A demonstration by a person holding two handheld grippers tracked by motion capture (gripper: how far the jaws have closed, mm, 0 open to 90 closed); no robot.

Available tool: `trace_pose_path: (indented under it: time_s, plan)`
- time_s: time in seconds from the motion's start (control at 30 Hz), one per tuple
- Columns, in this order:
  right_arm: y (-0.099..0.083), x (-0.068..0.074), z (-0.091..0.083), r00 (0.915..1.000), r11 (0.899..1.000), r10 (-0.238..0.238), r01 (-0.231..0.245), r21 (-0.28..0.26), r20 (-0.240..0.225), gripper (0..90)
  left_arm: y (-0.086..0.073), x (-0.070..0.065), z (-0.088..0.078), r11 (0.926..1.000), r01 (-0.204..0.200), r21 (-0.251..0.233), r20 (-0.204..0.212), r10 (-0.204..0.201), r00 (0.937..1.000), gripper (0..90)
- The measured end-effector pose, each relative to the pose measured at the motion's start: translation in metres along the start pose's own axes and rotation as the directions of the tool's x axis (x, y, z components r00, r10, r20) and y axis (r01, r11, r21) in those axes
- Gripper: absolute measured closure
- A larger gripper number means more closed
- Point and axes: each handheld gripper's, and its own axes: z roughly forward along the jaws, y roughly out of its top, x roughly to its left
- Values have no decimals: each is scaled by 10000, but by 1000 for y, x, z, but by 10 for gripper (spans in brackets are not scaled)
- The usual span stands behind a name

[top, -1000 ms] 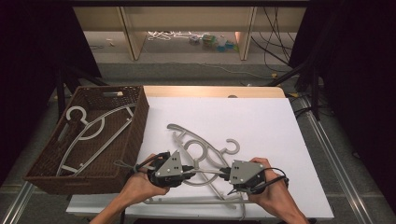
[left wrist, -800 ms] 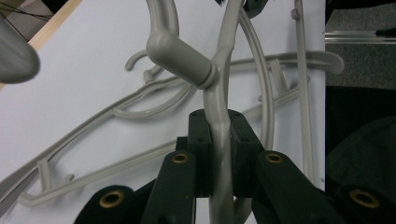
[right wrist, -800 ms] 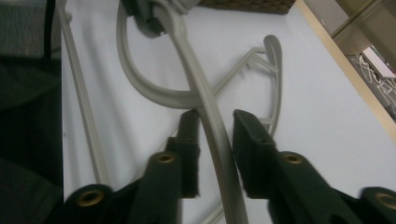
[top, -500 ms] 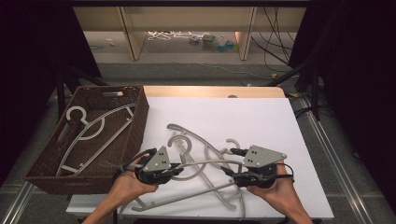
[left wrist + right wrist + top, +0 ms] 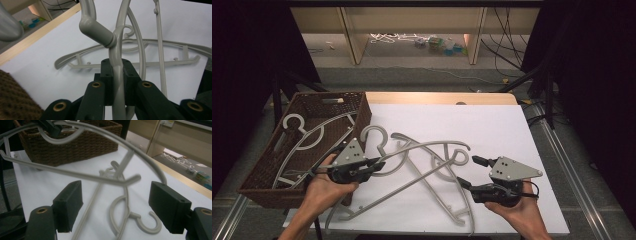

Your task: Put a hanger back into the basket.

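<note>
Compared with a second ago, the left gripper [image 5: 373, 164] has carried its grey hanger [image 5: 422, 150] to the left, toward the wicker basket [image 5: 262, 175], and the right gripper [image 5: 471, 173] has moved away to the right side of the white table [image 5: 512, 130]. The right gripper's jaws have just been opening; they stand spread now, and in the right gripper view nothing is pressed between the pads [image 5: 68, 203], only the hanger's end passes in front of them.

In the left gripper view the jaws are pressed together on the hanger's arm just below its hook neck [image 5: 96, 31]. The held hanger is lifted at this end, with the hook close to the basket's wall and the far arm reaching over the table. Two other hangers [image 5: 447, 200] lie crossed on the table under it. One more hanger [image 5: 307, 137] lies already inside the basket.

The step in hand seems to be the transfer of the held hanger into the basket, done now by the left gripper alone. The next move probably asks to lift the hanger higher, so the long arm does not catch the crossed hangers or the basket rim, then to bring it over the basket and lower it flat before releasing.
</note>
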Motion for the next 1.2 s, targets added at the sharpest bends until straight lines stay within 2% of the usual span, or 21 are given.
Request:
trace_pose_path:
  time_s: [0.03, 0.07, 0.27, 0.33, 0.47, 0.53, 0.57, 0.63, 0.67, 0.73, 0.77, 0.83, 0.87, 0.9, 0.93, 0.97, 1.0, 1.03, 1.1, 1.13, 1.2]
  plan:
    - [-1, -1, 0, 9999, 9999, -86, 87, -147, 96, 301, 0, 4, -4, 9999, -94, 67, -28, 94, 10000, 819]
    - [-2, -1, 1, 10000, 9998, -59, 59, -202, 26, 314, 0, 6, -7, 10000, 63, -38, -114, -64, 9999, 819]
    - [-20, 1, 11, 9997, 9991, 258, -257, 347, -32, 270, 7, 19, -30, 9991, 294, -301, -132, -298, 9995, 819]
    - [-23, -1, 13, 9988, 9974, 475, -469, 545, -104, 263, 10, 25, -38, 9981, 422, -448, -300, -435, 9986, 819]
    - [-27, -3, 15, 9990, 9978, 441, -439, 506, -28, 216, 16, 46, -59, 9981, 537, -287, -867, -560, 9947, 819]
    - [-27, -4, 15, 9983, 9973, 578, -581, 445, 77, 202, 18, 59, -69, 9984, 549, -119, -1256, -559, 9905, 819]
    - [-27, -4, 15, 9979, 9972, 627, -632, 401, 138, 193, 18, 62, -70, 9967, 730, -348, -1393, -772, 9872, 819]
    - [-28, -4, 15, 9979, 9973, 622, -629, 376, 186, 185, 18, 68, -74, 9973, 703, -219, -1624, -730, 9840, 819]
    - [-28, -5, 15, 9978, 9972, 635, -643, 383, 204, 183, 18, 77, -80, 9980, 629, -31, -1938, -623, 9791, 820]
    - [-28, -5, 16, 9979, 9974, 615, -622, 359, 211, 180, 18, 83, -83, 9976, 686, -70, -2061, -685, 9761, 820]
    - [-28, -5, 16, 9981, 9976, 581, -589, 374, 218, 180, 17, 85, -82, 9967, 755, -304, -1991, -800, 9767, 820]
    - [-29, -4, 16, 9980, 9973, 610, -618, 409, 188, 180, 17, 93, -85, 9979, 634, -93, -2156, -639, 9744, 820]
    - [-29, -4, 16, 9977, 9970, 643, -651, 418, 194, 181, 16, 95, -84, 9963, 814, -262, -2221, -852, 9713, 820]
    - [-29, -4, 17, 9977, 9970, 650, -657, 416, 188, 181, 16, 99, -84, 9968, 776, -176, -2353, -795, 9687, 820]
    - [-29, -3, 17, 9978, 9970, 646, -653, 420, 167, 181, 16, 105, -87, 9986, 371, 367, -2395, -272, 9705, 820]
    - [-29, -3, 18, 9979, 9973, 621, -628, 392, 184, 182, 15, 106, -85, 9975, 701, 16, -2471, -675, 9666, 819]
    - [-30, -3, 18, 9980, 9973, 600, -607, 414, 185, 183, 14, 110, -84, 9966, 827, -18, -2581, -803, 9628, 820]
    - [-30, -3, 18, 9981, 9967, 603, -607, 542, 93, 183, 14, 110, -84, 9966, 827, -18, -2581, -803, 9628, 819]
    - [-30, -3, 18, 9979, 9965, 641, -647, 538, 117, 183, 12, 124, -85, 9950, 988, -129, -2829, -985, 9541, 819]
    - [-30, -3, 18, 9980, 9965, 623, -628, 556, 115, 183, 11, 129, -86, 9963, 864, 6, -2861, -826, 9546, 819]
    - [-31, -3, 19, 9978, 9967, 649, -653, 492, 93, 183, 9, 136, -86, 9952, 978, -14, -3100, -934, 9462, 820]
